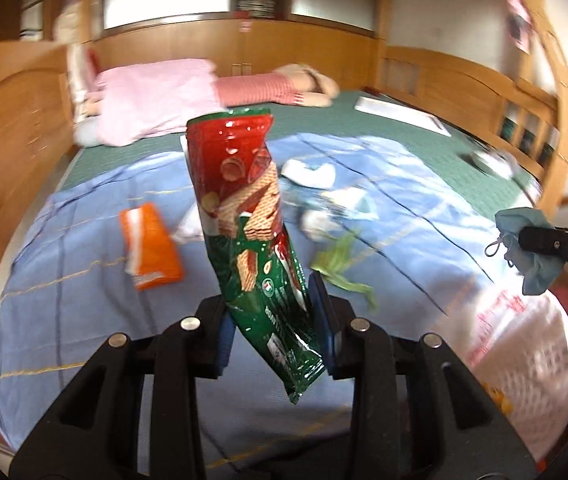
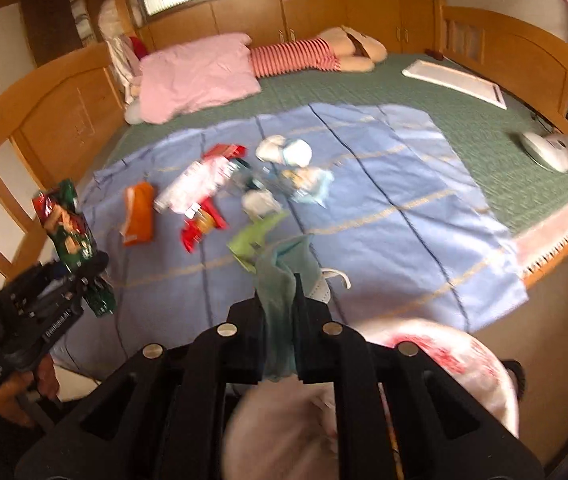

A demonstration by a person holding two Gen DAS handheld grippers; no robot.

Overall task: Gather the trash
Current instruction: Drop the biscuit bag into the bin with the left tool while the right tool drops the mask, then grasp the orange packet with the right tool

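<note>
I saw a sheet (image 2: 363, 184) spread over the near part of the bed (image 2: 463, 120), with wrappers (image 2: 204, 196) and tissues (image 2: 284, 152) scattered on its left half. A pillow (image 2: 196, 76) lay behind it at the far left, a stuffed toy (image 2: 323, 54) to its right. My left gripper (image 1: 272, 316) held a snack bag (image 1: 252, 216) above the sheet; my right gripper (image 2: 280, 320) pinched a face mask (image 2: 284, 280) above a plastic bag (image 2: 463, 364) before the bed.

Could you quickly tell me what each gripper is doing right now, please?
Left gripper: shut on the wafer wrapper.
Right gripper: shut on the blue face mask.
</note>
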